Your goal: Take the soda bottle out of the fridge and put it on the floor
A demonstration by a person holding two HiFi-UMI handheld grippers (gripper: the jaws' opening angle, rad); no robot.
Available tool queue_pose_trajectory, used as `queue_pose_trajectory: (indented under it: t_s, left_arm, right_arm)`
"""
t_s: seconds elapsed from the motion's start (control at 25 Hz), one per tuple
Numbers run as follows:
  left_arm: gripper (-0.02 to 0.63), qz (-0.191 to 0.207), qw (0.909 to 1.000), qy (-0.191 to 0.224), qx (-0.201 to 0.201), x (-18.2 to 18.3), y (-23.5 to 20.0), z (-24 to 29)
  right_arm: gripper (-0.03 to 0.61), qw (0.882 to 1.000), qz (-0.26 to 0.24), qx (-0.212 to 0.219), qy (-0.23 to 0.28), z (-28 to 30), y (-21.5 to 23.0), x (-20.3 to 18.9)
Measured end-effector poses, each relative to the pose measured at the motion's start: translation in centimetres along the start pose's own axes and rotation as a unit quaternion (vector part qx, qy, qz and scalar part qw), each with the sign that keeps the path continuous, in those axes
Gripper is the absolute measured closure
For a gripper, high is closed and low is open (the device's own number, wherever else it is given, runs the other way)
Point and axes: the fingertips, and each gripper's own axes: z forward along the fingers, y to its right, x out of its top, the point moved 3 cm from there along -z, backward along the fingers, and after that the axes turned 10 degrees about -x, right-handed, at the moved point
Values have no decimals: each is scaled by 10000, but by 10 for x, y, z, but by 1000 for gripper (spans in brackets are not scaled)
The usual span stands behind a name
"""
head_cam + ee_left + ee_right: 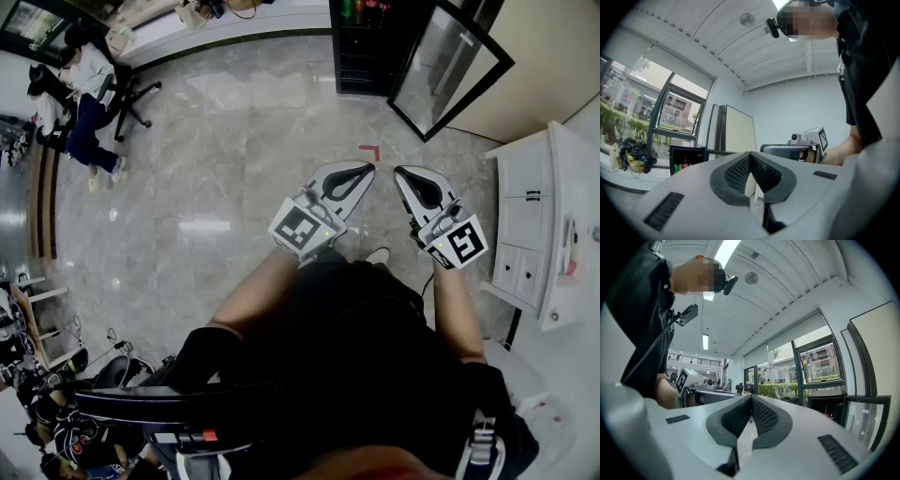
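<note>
Presently left gripper and right gripper fingers meet, empty; fridge bottles upright.

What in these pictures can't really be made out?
- Fridge shelves: cut off by the head view's top edge.
- Bottles inside: too small in both gripper views to tell which is soda.
- Floor beneath the person: hidden by the person's own body in the head view.
</note>
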Motion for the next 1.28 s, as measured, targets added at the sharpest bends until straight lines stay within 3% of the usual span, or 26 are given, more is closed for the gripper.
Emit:
queue_pose_trajectory:
  t_s: [0.44,0.88,1.28]
  left_arm:
    - [618,-95,9999,-31,-45,-3,-5,-23]
    - [618,-194,9997,-74,-161,-10,-33,-59]
    - [620,-405,9989,-201,-151,-27,-61,-43]
  right_arm:
    - [568,9998,78,-77,-151,18,-18,-9]
    - [568,9985,409,-325,160,50,-34,-11]
    - [568,9982,307,-510,28,61,-8,-26]
